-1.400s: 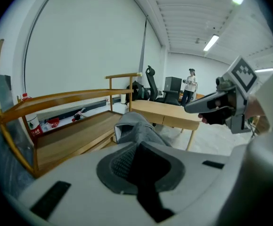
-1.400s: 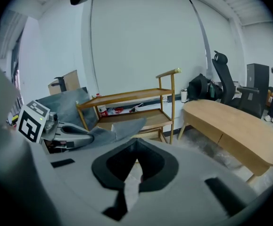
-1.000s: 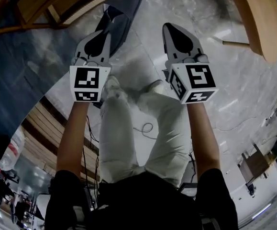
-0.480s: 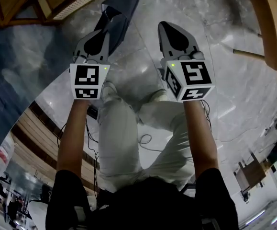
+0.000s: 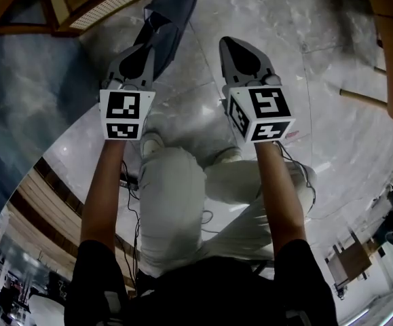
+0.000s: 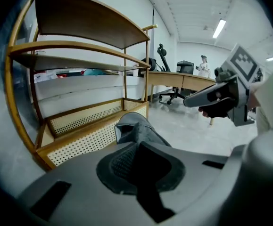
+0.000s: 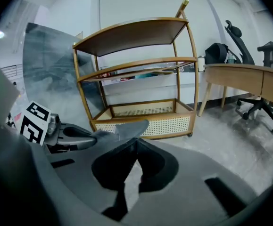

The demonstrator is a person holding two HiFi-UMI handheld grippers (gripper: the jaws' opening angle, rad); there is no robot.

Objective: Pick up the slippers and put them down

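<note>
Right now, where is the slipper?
Head view, upper left of centre: the slipper is clamped in the left tongs, near the wooden rack.

The wooden rack (image 5: 81,5) was the main obstruction. A grey slipper (image 5: 169,12) occupied the gap just right of the rack. Further right, marble floor (image 5: 264,12) lay open up to a desk leg (image 5: 364,98).

1. The slipper (image 5: 171,9) pinched in the left gripper (image 5: 148,49) is seen as plain dark slate grey, no print at all.
2. Left gripper and right gripper (image 5: 227,46) are done in light grey with black pads; their marker cubes (image 5: 126,114) are patterned in black-and-white squares.
3. Ahead of the grippers, the rack (image 7: 145,112) is finished in honey wood with cream dotted mesh panels.
4. Below them, the floor (image 5: 264,12) is marbled grey, pale-veined.
</note>
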